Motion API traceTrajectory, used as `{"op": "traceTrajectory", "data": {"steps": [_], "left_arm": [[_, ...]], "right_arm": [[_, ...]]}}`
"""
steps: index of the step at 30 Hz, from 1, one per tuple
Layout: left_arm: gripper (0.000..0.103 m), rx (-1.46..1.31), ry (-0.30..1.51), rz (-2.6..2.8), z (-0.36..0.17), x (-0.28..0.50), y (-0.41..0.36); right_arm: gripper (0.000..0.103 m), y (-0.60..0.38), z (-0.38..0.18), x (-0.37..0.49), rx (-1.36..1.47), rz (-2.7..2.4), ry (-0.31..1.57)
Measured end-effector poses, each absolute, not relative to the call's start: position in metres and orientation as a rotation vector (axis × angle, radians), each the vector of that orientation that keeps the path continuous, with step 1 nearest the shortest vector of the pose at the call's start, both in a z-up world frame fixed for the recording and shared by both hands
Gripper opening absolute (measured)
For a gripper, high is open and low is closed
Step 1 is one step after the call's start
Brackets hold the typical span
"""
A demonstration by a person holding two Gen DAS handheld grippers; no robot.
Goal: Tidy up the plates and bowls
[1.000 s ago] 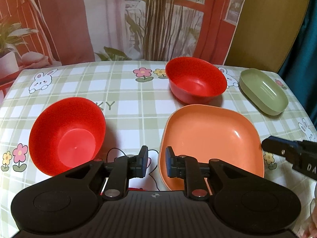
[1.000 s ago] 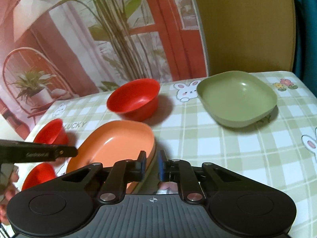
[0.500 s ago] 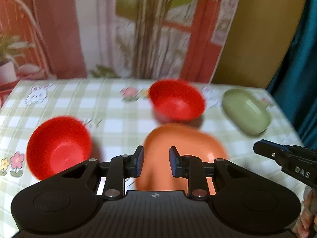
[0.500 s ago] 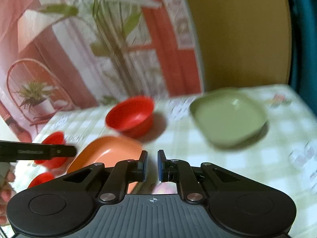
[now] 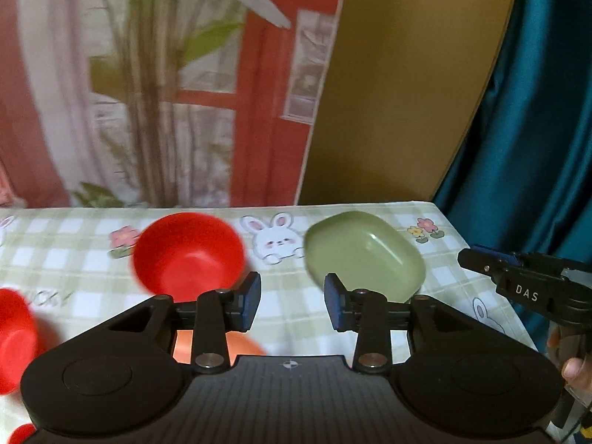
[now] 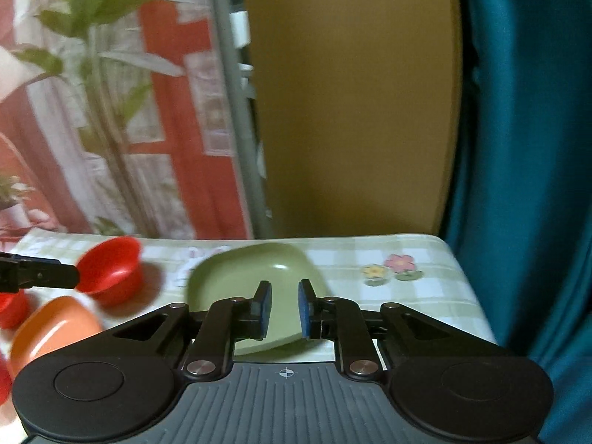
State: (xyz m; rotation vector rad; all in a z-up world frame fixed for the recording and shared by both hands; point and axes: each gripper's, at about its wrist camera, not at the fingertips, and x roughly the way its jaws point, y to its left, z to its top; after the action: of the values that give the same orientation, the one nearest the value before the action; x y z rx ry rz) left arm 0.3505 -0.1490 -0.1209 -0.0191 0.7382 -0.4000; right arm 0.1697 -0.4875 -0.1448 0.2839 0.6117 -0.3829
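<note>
Both tools have spread since a second ago: the left tool [image 5: 292,305] now gapes wide with nothing between its blue pads, and the right tool [image 6: 284,309] stands parted, also empty, above the green plate [image 6: 255,277]. Both views have swung toward that plate, a smooth, glossy, rounded-square dish near the counter's [image 6: 425,288] far right corner. A round red bowl [image 5: 188,253] sits left of it, the glossy orange plate [image 6: 51,327] nearer, on checked cloth printed with rabbits.
</note>
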Motion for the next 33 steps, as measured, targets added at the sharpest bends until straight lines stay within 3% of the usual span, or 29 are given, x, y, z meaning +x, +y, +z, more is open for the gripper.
{"op": "traceTrajectory", "data": {"steps": [13,26,28,30,33], "left_arm": [[0.042,-0.022,0.822,-0.352,-0.18,0.427,-0.201],[0.042,-0.038,0.908,-0.365,-0.209,0.435,-0.215],[0.037,-0.054,0.917,-0.36,-0.212,0.435,-0.215],[0.018,-0.051,0.924,-0.36,-0.215,0.436,-0.215],[0.016,-0.013,0.927,-0.347,-0.214,0.433,-0.217]], "right_arm": [[0.016,-0.542,-0.205,0.219,0.346,-0.362,0.663],[0.016,-0.545,-0.223,0.241,0.373,-0.341,0.687],[0.012,-0.543,-0.225,0.241,0.377,-0.34,0.695],[0.008,-0.541,-0.224,0.24,0.372,-0.341,0.7],[0.006,-0.536,-0.22,0.236,0.379,-0.341,0.692]]}}
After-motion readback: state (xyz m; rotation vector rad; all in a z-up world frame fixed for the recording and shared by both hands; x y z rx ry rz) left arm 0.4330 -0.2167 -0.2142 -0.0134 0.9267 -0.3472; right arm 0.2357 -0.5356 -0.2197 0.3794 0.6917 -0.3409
